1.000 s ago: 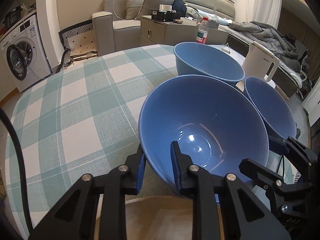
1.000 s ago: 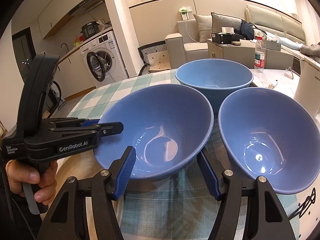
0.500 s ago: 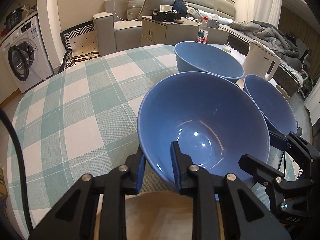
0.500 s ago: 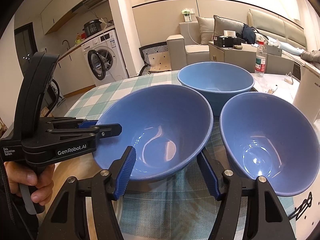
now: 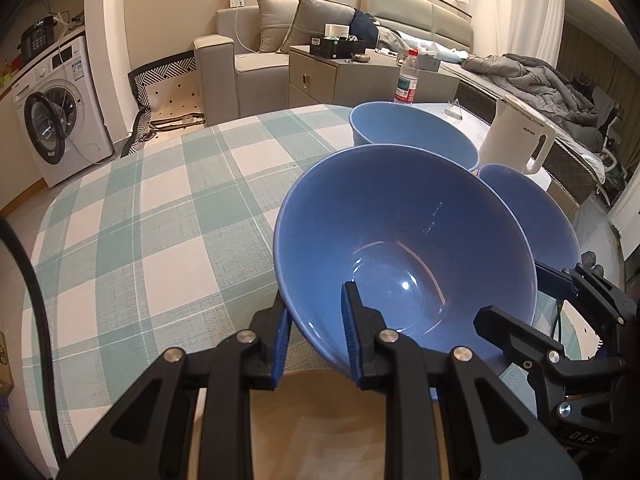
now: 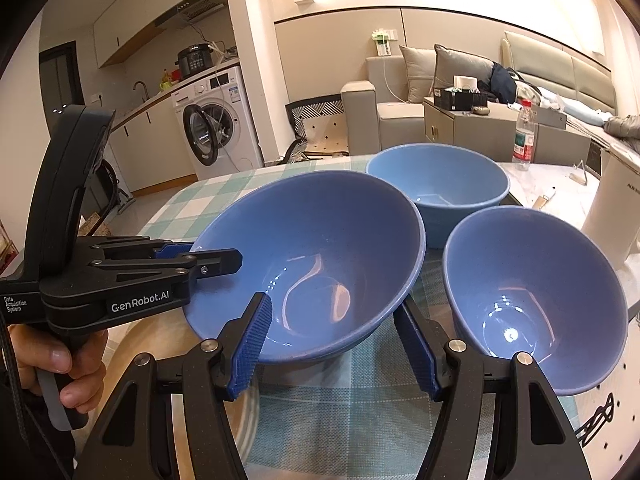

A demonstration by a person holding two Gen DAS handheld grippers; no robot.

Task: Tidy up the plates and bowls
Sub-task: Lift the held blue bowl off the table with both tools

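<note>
The left tool (image 5: 314, 334) is clamped on the near rim of the big bowl (image 5: 404, 240), one pad outside the wall and one inside. Compared with a second ago the bowl sits slightly more tipped, its far rim raised, so its underside appears lifted off the worktop (image 5: 160, 220). The grip looks unchanged. That suggests the bowl is being carried rather than parked, probably toward nesting with another bowl.

The right tool (image 6: 334, 344) stands apart, its pads either side of the gap between the big bowl and the right bowl (image 6: 532, 292), gripping nothing. In the right wrist view its left pad lies in front of the big bowl's wall; whether it touches cannot be told. It has hardly shifted.

The right bowl sits just beside the held one. The far bowl (image 6: 438, 180), paler and straighter-walled, stands behind both. No plates show.

The worktop is round and covered by a green-and-white checked cloth, with bare wood at the near edge. A white kettle (image 5: 516, 136) stands at its far right and a water bottle (image 5: 406, 80) behind the far bowl. Beyond lie a sofa (image 5: 256, 56) with cushions, a low cabinet, a washing machine (image 5: 60, 108) and a kitchen counter.
</note>
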